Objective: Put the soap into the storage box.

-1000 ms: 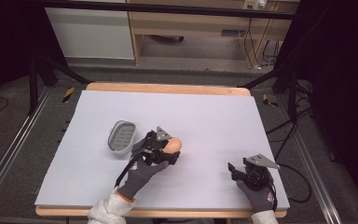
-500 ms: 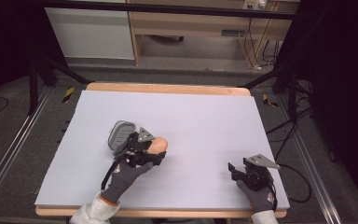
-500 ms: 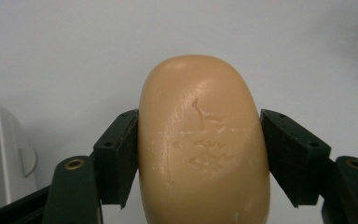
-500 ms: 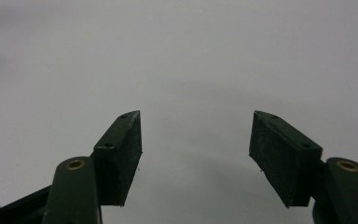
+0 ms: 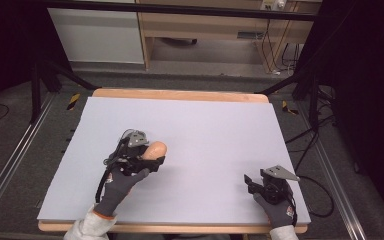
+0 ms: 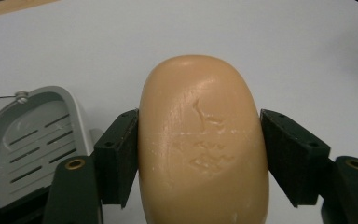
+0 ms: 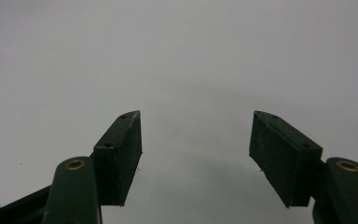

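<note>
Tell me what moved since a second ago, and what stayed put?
The left gripper, clamped on the soap bar all along, slid left and toward the person, so it now covers much of the grey soap dish from above. Nothing was picked up or let go. The right gripper stayed open and empty at the table's near right corner, and the white table looks unchanged.

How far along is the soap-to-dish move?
Done: the soap bar is gripped between the left gripper fingers. In hand: it is carried next to the grey soap dish, not in it yet. Left: set it in and release. The right gripper rests open.
</note>
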The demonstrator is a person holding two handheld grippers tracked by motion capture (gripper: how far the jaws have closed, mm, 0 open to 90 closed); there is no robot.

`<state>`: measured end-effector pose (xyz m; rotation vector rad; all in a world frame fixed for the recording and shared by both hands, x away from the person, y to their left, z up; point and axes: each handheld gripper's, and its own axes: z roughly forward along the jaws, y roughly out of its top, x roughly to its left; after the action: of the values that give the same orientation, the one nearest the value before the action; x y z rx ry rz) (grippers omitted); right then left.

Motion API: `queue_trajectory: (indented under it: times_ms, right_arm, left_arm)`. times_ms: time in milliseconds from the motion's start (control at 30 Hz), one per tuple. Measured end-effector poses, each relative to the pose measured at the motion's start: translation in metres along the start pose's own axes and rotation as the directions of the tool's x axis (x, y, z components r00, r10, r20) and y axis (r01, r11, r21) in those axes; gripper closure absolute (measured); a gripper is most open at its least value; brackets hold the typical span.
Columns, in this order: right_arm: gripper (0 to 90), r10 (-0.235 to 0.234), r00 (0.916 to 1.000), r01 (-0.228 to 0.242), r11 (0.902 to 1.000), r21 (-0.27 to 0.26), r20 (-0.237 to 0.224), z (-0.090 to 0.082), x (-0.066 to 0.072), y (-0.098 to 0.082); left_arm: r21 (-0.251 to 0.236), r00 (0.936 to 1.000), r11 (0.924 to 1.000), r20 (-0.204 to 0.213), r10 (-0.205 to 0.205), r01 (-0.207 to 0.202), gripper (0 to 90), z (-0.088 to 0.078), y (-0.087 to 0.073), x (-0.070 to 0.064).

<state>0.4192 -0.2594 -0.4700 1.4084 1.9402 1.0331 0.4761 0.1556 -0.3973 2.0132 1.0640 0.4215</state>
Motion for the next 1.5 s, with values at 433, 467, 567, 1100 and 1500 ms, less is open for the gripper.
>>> queue_trajectory:
  times_ms: [433, 467, 567, 1100, 1500]
  right_arm:
    - [34.2, 0.002, 1.0000, -0.002, 1.0000, 0.003, -0.004, 0.001, 0.000, 0.000]
    - [34.2, 0.003, 1.0000, -0.003, 1.0000, 0.004, -0.005, 0.001, 0.000, 0.000]
    - [34.2, 0.004, 1.0000, -0.004, 1.0000, 0.005, -0.008, 0.001, 0.001, 0.000]
    - [34.3, 0.009, 0.9999, -0.009, 0.9999, 0.012, -0.014, 0.002, 0.002, 0.001]
    - [34.3, -0.003, 0.9999, 0.003, 0.9999, 0.010, -0.012, 0.003, 0.002, 0.001]
  left_arm:
    - [-0.007, 0.9968, 0.9982, -0.051, -0.060, 0.060, 31.4, 0.000, 0.004, 0.036]
    - [-0.005, 0.9966, 0.9981, -0.054, -0.062, 0.062, 31.4, 0.001, 0.004, 0.038]
    - [-0.001, 0.9952, 0.9974, -0.066, -0.072, 0.072, 31.4, 0.003, 0.004, 0.045]
    - [0.010, 0.9872, 0.9933, -0.113, -0.113, 0.115, 31.6, 0.013, 0.000, 0.074]
    - [0.030, 0.9809, 0.9902, -0.144, -0.131, 0.137, 31.7, 0.020, -0.007, 0.086]
